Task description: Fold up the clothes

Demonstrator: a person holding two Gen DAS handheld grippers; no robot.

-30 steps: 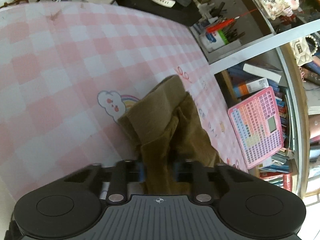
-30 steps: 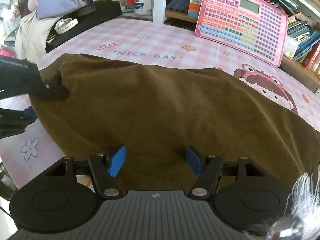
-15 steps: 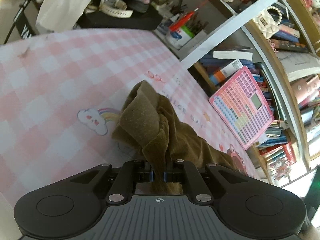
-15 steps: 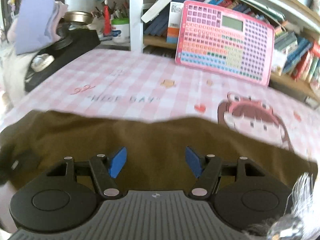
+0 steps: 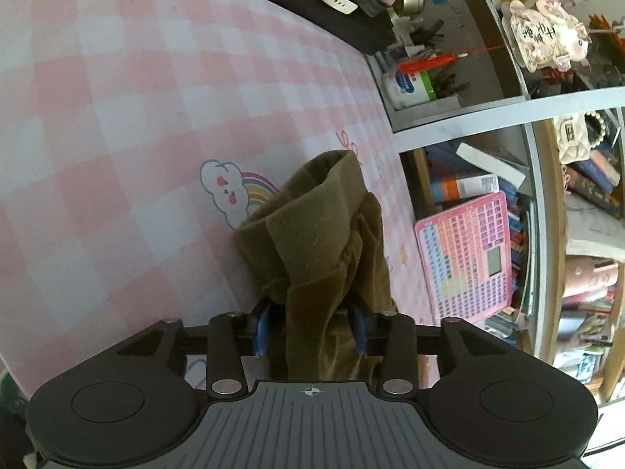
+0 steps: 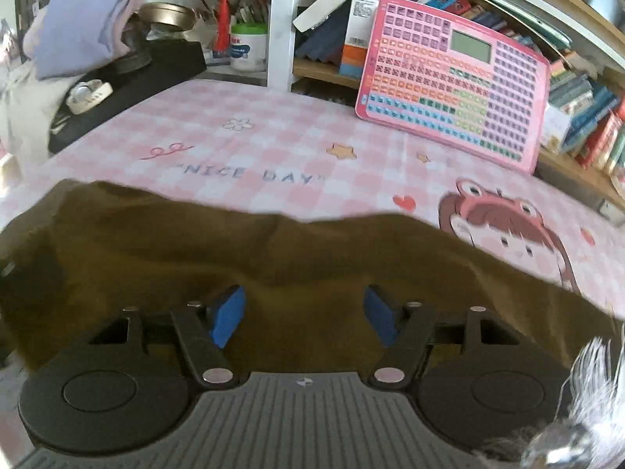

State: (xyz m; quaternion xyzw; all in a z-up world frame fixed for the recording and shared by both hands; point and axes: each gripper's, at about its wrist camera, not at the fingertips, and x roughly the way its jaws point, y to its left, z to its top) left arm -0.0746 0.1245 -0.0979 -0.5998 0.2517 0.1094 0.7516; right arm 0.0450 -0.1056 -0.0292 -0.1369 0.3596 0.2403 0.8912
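Left wrist view has my left gripper with a bunched end of the brown corduroy garment running between its blue pads; the pads stand a little apart with the cloth filling the gap, and I cannot tell whether they pinch it or it only lies between them. The cloth rises from the jaws and flops forward onto the pink checked tablecloth, ending beside the cloud-and-rainbow print.

Right wrist view shows my right gripper spread wide and holding nothing, hovering over the near part of the brown corduroy garment. The garment lies as a broad band across the tablecloth, its long axis running left to right in front of the right gripper, its far edge below the "NICE DAY" lettering. The pink calculator toy leans against the shelf well beyond it.

What matters for the next fold, I judge, is that the left gripper is at one end while the right one sits above the middle; the right must come down onto the cloth directly beneath it before the two can carry it over
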